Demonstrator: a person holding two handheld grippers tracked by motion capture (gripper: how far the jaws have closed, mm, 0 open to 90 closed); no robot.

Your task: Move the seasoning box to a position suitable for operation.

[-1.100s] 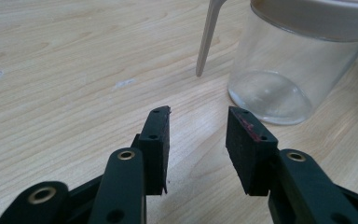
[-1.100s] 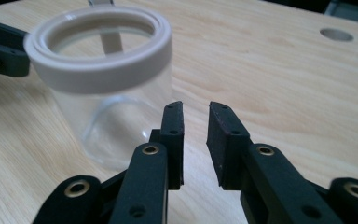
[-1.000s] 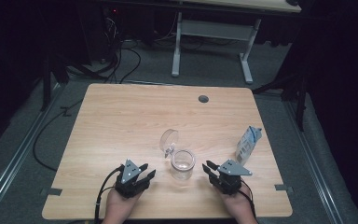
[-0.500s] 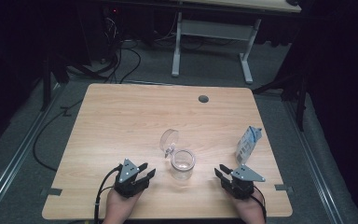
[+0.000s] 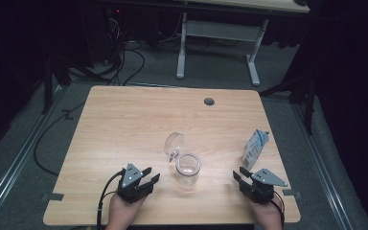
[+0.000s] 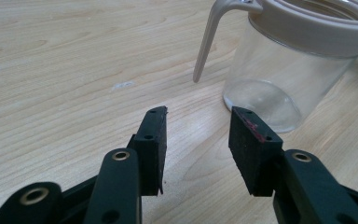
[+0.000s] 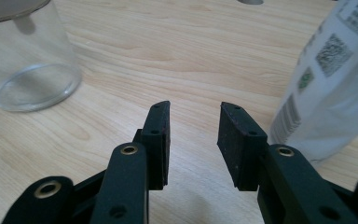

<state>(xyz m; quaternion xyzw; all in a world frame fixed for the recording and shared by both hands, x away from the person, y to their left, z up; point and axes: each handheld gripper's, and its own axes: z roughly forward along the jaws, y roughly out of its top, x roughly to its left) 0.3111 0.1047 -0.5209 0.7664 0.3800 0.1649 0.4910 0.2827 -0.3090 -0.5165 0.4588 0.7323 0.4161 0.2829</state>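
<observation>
A clear glass jar (image 5: 188, 168) stands near the table's front middle, its hinged lid (image 5: 174, 143) flipped open behind it. The same jar (image 6: 289, 60) rises at the upper right of the left gripper view. My left gripper (image 5: 151, 176) rests open to the jar's left, with bare wood between its jaws (image 6: 198, 144). My right gripper (image 5: 238, 175) sits to the jar's right, open, its jaws having just been opening with nothing between them (image 7: 193, 140). A white and blue pouch (image 5: 255, 148) stands beyond it, close by at the right edge (image 7: 335, 79) in the right gripper view.
The wooden table (image 5: 139, 120) has a round cable hole (image 5: 209, 101) near its far edge. Cables lie on the grey floor at the left, and a white desk frame (image 5: 220, 33) stands behind the table.
My right gripper has drawn away from the jar to the right, toward the table's front right, and its jaws have opened wider. The left gripper has stayed put.
</observation>
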